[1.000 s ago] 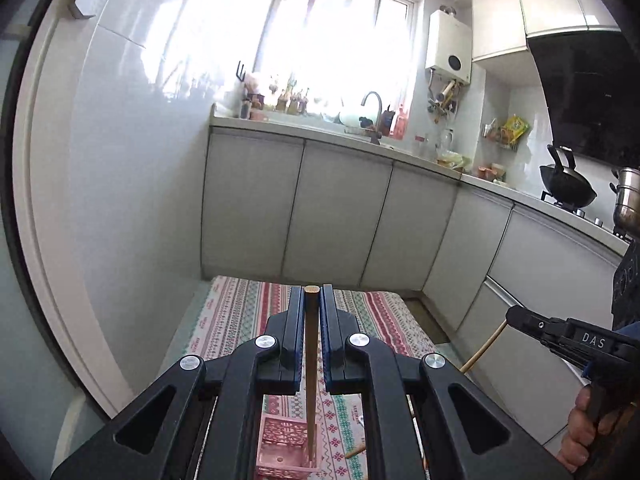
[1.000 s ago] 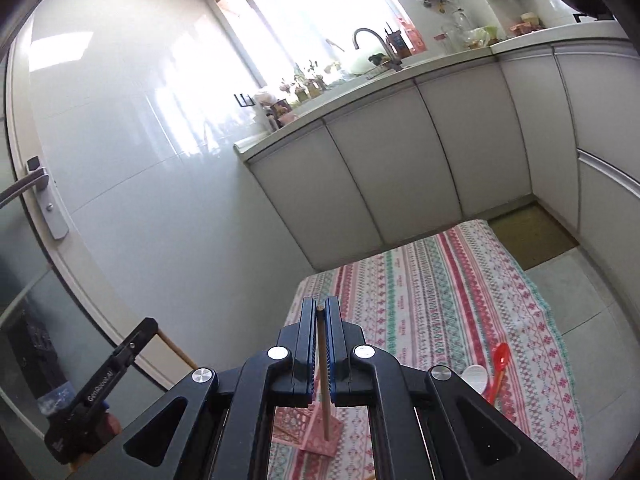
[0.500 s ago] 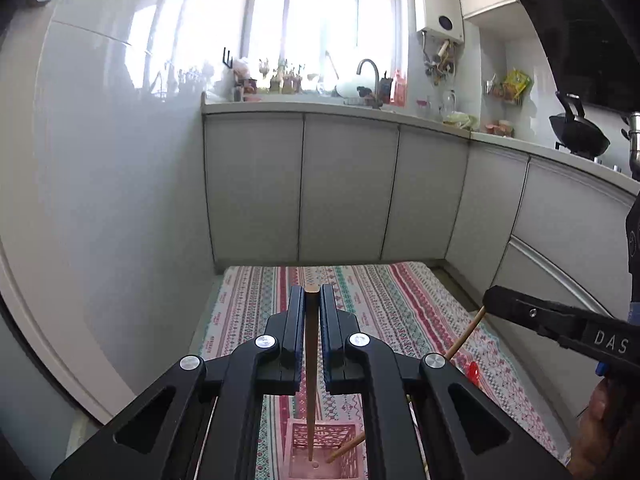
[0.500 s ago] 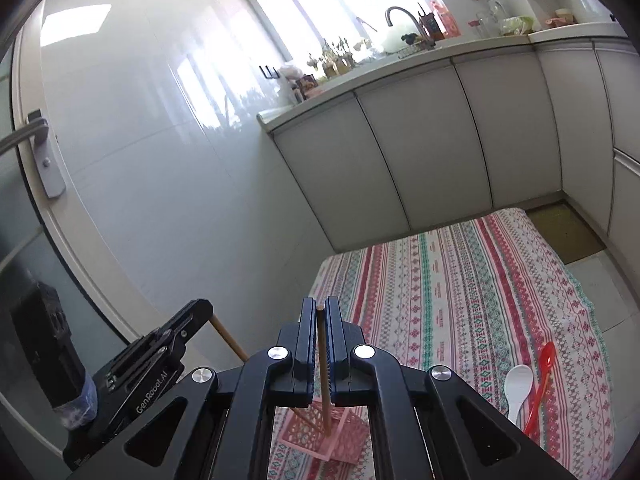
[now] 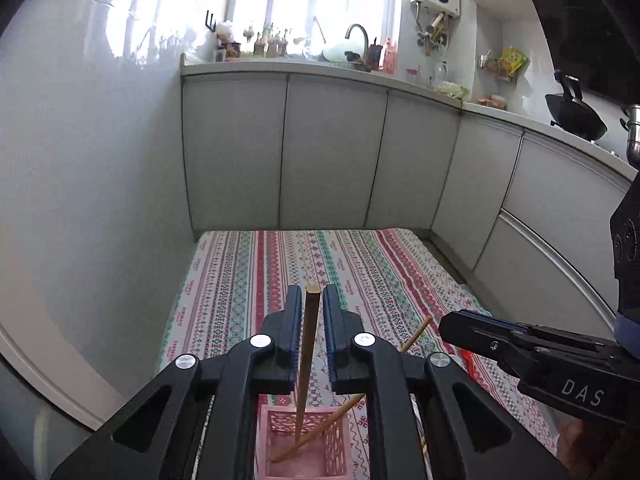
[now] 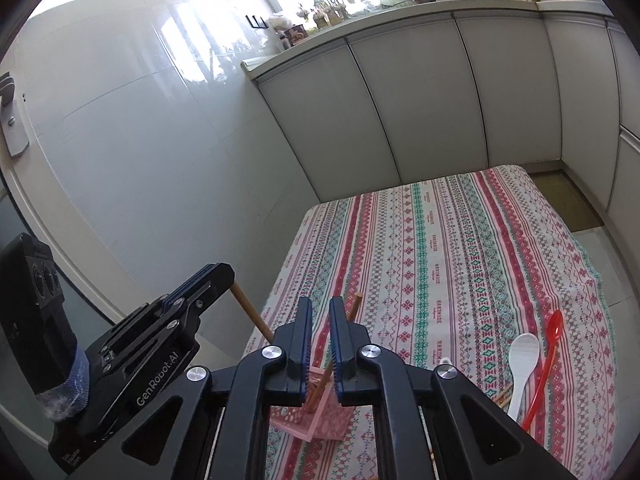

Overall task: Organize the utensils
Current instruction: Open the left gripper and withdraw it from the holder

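Observation:
My left gripper [image 5: 312, 292] hovers over a pink mesh basket [image 5: 304, 448]; its jaws are opening. A wooden chopstick [image 5: 306, 360] stands between them with small gaps on both sides, its lower end inside the basket. A second chopstick [image 5: 416, 334] leans in the basket toward my right gripper [image 5: 452, 324]. In the right wrist view my right gripper [image 6: 320, 304] is also opening above the basket [image 6: 320, 420]. Its chopstick [image 6: 356, 304] has tipped right, free of the pads. My left gripper [image 6: 224, 276] is at the left.
The basket sits on a striped patterned cloth [image 6: 440, 248] over the table. A white spoon [image 6: 522, 360] and a red spoon [image 6: 548, 356] lie at the right, with more chopsticks [image 6: 502, 396] beside them. Grey cabinets and a glossy wall border the table closely.
Both grippers came down toward the pink basket. Their jaws, earlier shut on a chopstick each, have parted. The right one's chopstick now leans to the right.

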### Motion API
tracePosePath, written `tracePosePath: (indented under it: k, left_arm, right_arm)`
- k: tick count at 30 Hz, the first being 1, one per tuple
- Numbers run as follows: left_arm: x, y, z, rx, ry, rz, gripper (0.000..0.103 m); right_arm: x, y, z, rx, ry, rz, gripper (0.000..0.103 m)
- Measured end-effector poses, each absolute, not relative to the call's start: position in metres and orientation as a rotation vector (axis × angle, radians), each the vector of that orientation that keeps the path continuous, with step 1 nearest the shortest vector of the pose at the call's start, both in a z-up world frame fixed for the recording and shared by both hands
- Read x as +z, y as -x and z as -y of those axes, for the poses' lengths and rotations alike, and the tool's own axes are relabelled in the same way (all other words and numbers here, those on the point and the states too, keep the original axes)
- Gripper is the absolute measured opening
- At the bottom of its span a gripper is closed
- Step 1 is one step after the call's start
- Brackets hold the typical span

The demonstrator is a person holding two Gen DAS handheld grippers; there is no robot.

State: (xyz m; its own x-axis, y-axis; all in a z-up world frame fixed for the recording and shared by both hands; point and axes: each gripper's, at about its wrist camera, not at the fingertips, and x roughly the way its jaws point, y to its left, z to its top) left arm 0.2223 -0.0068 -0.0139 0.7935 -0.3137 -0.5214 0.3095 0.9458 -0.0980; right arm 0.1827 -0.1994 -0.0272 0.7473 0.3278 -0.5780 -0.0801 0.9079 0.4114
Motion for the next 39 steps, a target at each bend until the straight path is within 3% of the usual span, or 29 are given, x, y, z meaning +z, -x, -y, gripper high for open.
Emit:
tracePosePath:
  k: [1, 3, 7, 9, 10, 24, 39]
  left_arm:
    - [-0.013, -0.221, 0.007, -0.334, 0.012, -0.570, 0.041]
    - [-0.012, -0.216, 0.005, -0.323, 0.021, -0.576, 0.056]
    - [-0.007, -0.204, 0.003, -0.319, 0.017, -0.620, 0.063]
    - [-0.008, -0.197, 0.003, -0.326, 0.012, -0.665, 0.071]
    - [-0.010, -0.192, 0.004, -0.336, 0.006, -0.692, 0.077]
    - [-0.058, -0.129, 0.028, -0.478, -0.085, -1.003, 0.086]
    - [-0.129, -0.096, 0.106, -0.627, -0.246, -1.242, 0.086]
  right_arm:
    - [-0.026, -0.181, 0.202, 0.227, -0.377, -0.696, 0.016]
    - [-0.023, -0.177, 0.207, 0.227, -0.377, -0.702, 0.017]
    - [-0.021, -0.165, 0.219, 0.200, -0.365, -0.735, 0.023]
    - [-0.022, -0.158, 0.227, 0.169, -0.356, -0.762, 0.042]
    - [-0.024, -0.153, 0.232, 0.164, -0.356, -0.774, 0.057]
    - [-0.074, -0.099, 0.301, 0.019, -0.356, -1.077, 0.062]
    - [-0.137, -0.041, 0.360, -0.106, -0.345, -1.297, 0.066]
